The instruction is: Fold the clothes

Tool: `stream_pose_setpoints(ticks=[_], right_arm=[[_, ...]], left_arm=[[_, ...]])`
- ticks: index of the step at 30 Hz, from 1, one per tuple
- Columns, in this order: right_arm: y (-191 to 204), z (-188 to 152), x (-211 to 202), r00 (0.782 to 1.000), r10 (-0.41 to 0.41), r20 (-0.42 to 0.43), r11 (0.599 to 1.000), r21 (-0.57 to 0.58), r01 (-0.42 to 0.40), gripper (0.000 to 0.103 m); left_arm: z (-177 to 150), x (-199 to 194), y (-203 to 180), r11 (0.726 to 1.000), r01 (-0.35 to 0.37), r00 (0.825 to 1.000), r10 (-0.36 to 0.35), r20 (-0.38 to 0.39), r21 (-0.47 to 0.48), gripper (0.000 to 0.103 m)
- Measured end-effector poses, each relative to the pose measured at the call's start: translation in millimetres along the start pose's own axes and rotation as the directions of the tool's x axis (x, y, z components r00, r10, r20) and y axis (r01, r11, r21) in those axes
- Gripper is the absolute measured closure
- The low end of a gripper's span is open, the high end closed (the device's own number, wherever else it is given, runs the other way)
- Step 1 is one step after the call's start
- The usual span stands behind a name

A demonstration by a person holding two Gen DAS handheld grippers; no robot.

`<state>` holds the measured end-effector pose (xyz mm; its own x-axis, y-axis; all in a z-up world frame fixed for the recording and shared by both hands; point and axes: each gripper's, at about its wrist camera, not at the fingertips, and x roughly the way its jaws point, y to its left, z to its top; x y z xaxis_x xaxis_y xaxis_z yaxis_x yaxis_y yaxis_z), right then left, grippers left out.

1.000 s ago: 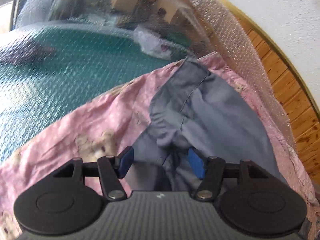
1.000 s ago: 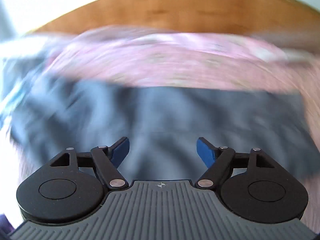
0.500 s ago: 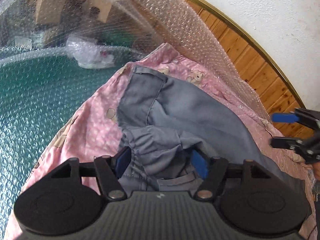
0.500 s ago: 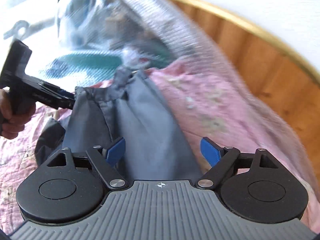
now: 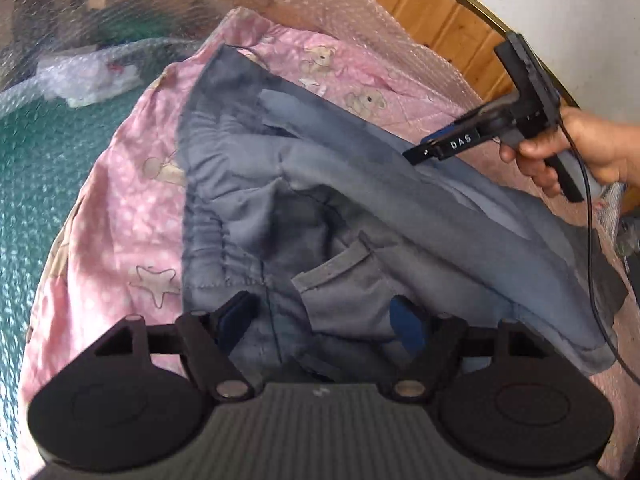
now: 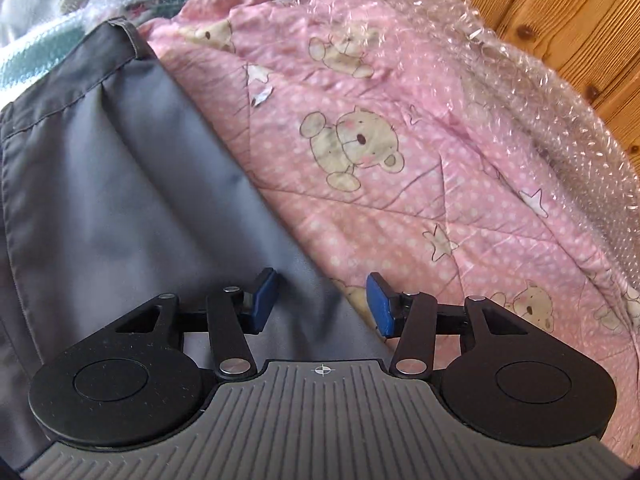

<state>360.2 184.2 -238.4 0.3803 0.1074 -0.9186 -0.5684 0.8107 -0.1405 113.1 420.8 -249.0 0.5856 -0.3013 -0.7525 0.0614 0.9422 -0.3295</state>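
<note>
Going left to right in the left wrist view: teal bubble-wrapped surface [image 5: 48,168] down the left edge, then the pink teddy-bear blanket [image 5: 132,208], and in the middle the grey trousers [image 5: 280,200] lying rumpled on it, waistband at centre-left, one leg running off to the lower right.

The left gripper [image 5: 320,320] sits at the bottom centre over the waist area. Its jaws have just been opening. Bunched cloth and a pocket flap lie between the blue pads, but I can't really see them pinching it, so I'd call it let go or about to.

Far right of that frame: a hand [image 5: 576,148] holding the right gripper [image 5: 424,148], tips down at the upper edge of the trouser leg. A second ago this gripper wasn't in this view at all, and half a second ago it was only at the right edge, so it's swung in fast.

In its own view, the right gripper [image 6: 320,304] has just been closing. It's about half open, the trousers' edge [image 6: 132,184] runs between the pads with the blanket [image 6: 420,184] to the right, not clamped yet as far as I can tell.

My read: it's lining up a pinch on the leg edge to fold it over. Nothing's folded yet, early days.
</note>
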Motion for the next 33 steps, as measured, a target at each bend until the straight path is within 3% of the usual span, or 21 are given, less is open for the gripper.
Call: stream_pose_setpoints(ticks=[1,2,4,5,6,7,9,10,11,12,13,15,16,17,19,20,23,28,31,33], right_arm=[[2.5,2.8,-15.4,0.999,-0.022,0.033,1.000,-0.013,0.022,0.059],[6.2,3.9,-36.9,0.996,-0.007,0.084,1.000,-0.020,0.009,0.061],[21.6,-0.8,-91.1,0.969,0.133,0.206,0.991,-0.046,-0.127,0.054],[37.3,-7.9,-113.1,0.942,0.248,0.226,0.968,-0.096,-0.232,0.037],[53.0,-15.0,-135.1,0.902,0.359,0.239,0.932,-0.147,-0.332,0.026],[70.1,-23.1,-146.0,0.879,0.420,0.227,0.903,-0.207,-0.378,0.013],[107.8,-41.2,-142.7,0.892,0.425,0.155,0.870,-0.341,-0.355,0.013],[126.6,-50.3,-141.1,0.898,0.423,0.118,0.846,-0.407,-0.345,0.019],[139.2,-57.7,-133.1,0.911,0.405,0.076,0.830,-0.449,-0.331,0.056],[138.2,-61.0,-122.5,0.924,0.379,0.054,0.840,-0.439,-0.319,0.083],[129.3,-61.8,-117.2,0.929,0.366,0.060,0.863,-0.395,-0.315,0.101],[109.4,-62.5,-111.6,0.932,0.352,0.083,0.902,-0.295,-0.315,0.102],[97.2,-62.4,-117.6,0.924,0.365,0.117,0.913,-0.239,-0.330,0.102],[89.4,-63.8,-124.3,0.916,0.374,0.145,0.917,-0.204,-0.342,0.102],[80.8,-68.3,-136.3,0.900,0.391,0.193,0.917,-0.166,-0.362,0.102],[77.4,-70.9,-141.5,0.891,0.401,0.215,0.915,-0.149,-0.376,0.102],[71.9,-79.3,-151.0,0.862,0.438,0.253,0.899,-0.141,-0.416,0.102],[62.2,-96.5,-170.8,0.809,0.502,0.305,0.865,-0.177,-0.470,0.102],[54.8,-106.0,-181.9,0.789,0.519,0.329,0.854,-0.183,-0.486,0.102],[49.0,-112.0,-186.4,0.776,0.529,0.345,0.848,-0.179,-0.499,0.102]], left_arm=[[-0.3,-0.3,-1.3,1.000,0.000,1.000,0.000,-0.005,0.014,0.039],[-1.2,-1.5,-1.7,1.000,0.006,1.000,-0.006,-0.007,0.024,0.066],[-4.1,-3.5,-1.7,1.000,0.008,1.000,-0.008,-0.011,0.023,0.095],[-6.2,-4.7,-1.8,1.000,0.011,1.000,-0.011,-0.007,0.024,0.095],[-8.5,-6.2,-2.2,1.000,0.016,1.000,-0.016,0.000,0.024,0.096],[-10.0,-7.4,-2.3,1.000,0.017,1.000,-0.017,0.003,0.020,0.096],[-11.9,-9.2,-1.8,1.000,0.017,1.000,-0.017,0.006,0.006,0.097],[-12.5,-10.6,-1.2,1.000,0.016,1.000,-0.016,0.006,-0.001,0.098],[-12.7,-12.3,-0.4,1.000,0.013,1.000,-0.013,0.005,-0.007,0.098],[-12.1,-14.7,0.3,1.000,0.005,1.000,-0.005,0.007,-0.010,0.100],[-10.7,-17.7,0.8,1.000,-0.008,1.000,0.009,0.013,-0.011,0.101],[-7.0,-22.8,1.9,1.000,-0.022,0.999,0.023,0.029,-0.017,0.091],[-3.8,-24.5,2.8,1.000,-0.013,0.999,0.014,0.044,-0.025,0.076],[-0.6,-26.1,3.6,0.999,-0.004,0.998,0.006,0.060,-0.033,0.054],[8.0,-23.1,4.9,0.997,0.036,0.996,-0.030,0.087,-0.061,0.028],[12.6,-20.7,5.5,0.995,0.059,0.994,-0.051,0.101,-0.076,0.022],[24.5,-10.8,10.1,0.978,0.159,0.982,-0.143,0.122,-0.135,0.021],[39.6,1.9,29.3,0.915,0.342,0.938,-0.320,0.133,-0.215,0.017],[43.8,6.3,44.2,0.890,0.388,0.921,-0.366,0.132,-0.239,0.017],[46.6,10.1,51.8,0.864,0.440,0.898,-0.421,0.129,-0.246,0.017]])
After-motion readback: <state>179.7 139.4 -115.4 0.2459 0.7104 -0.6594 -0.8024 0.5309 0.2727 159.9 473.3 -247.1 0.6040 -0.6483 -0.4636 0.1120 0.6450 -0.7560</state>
